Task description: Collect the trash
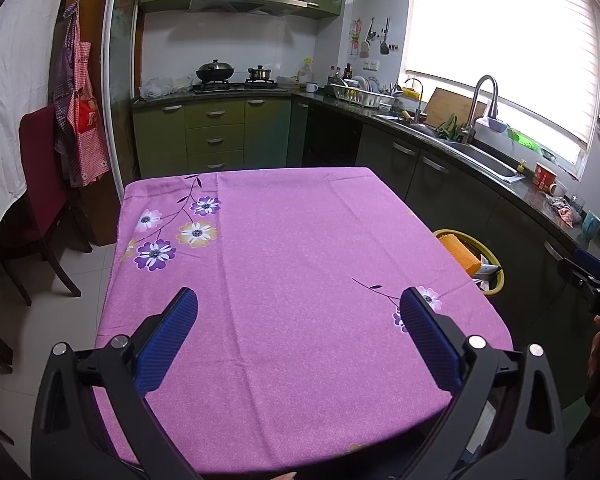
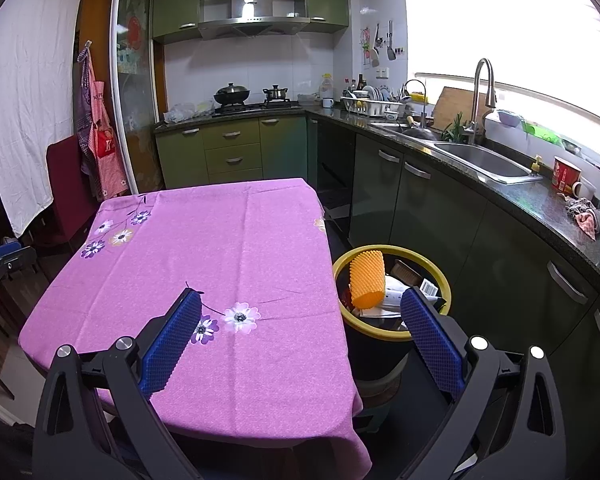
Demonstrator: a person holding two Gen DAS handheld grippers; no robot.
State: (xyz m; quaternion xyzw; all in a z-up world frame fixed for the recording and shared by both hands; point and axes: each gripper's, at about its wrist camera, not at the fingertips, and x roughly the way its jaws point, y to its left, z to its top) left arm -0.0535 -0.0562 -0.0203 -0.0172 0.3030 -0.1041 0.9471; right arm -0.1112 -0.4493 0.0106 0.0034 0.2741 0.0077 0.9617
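Note:
A yellow-rimmed trash bin stands on the floor just right of the table; inside it lie an orange foam net sleeve and paper scraps. In the left wrist view the same bin peeks out past the table's right edge. The table wears a purple flowered cloth with nothing lying on it. My left gripper is open above the near half of the table, holding nothing. My right gripper is open too, empty, spanning the table's right edge and the bin.
Dark green cabinets and a black counter with a sink run along the right. A red paper cup and a rag sit on the counter. A dark red chair stands left of the table. Tiled floor lies to the left.

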